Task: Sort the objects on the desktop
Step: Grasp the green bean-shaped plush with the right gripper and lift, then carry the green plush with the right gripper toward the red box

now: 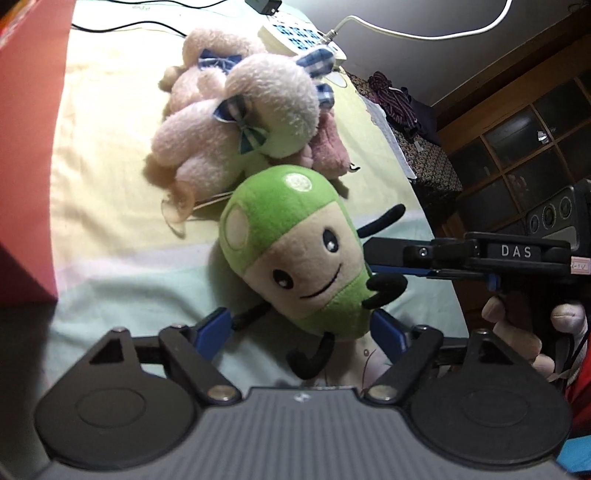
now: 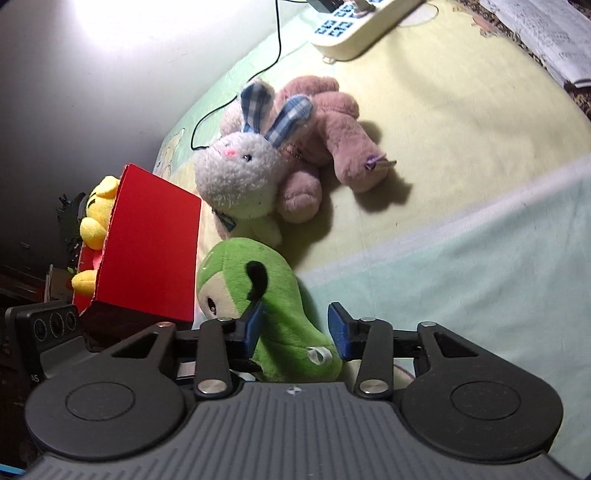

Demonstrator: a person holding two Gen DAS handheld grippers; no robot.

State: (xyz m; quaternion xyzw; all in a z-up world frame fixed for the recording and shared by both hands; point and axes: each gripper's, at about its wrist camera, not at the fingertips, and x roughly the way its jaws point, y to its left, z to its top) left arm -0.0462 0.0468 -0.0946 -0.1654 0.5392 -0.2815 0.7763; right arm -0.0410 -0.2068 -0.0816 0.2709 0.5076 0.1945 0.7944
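A green mushroom plush (image 1: 295, 236) with a smiling face lies tilted on the pale cloth (image 1: 110, 166). My left gripper (image 1: 303, 330) is open, its blue pads (image 1: 218, 328) wide apart on either side of the toy's lower body and dangling black legs. My right gripper (image 1: 373, 262) comes in from the right, held by a hand (image 1: 517, 325). In the right wrist view the right gripper (image 2: 295, 325) is half closed with the green plush (image 2: 273, 295) between its blue pads (image 2: 255, 325). A red box (image 2: 147, 240) stands just left of the toy, with a yellow plush (image 2: 98, 210) inside.
A white bunny plush (image 2: 240, 173) with blue checked ears leans on a pink plush (image 2: 332, 122) behind the green one. A power strip (image 2: 354, 29) and black cable (image 2: 277, 48) lie at the back. The red box (image 1: 26, 147) walls off the left; the table edge and a dark cabinet (image 1: 517, 147) are at right.
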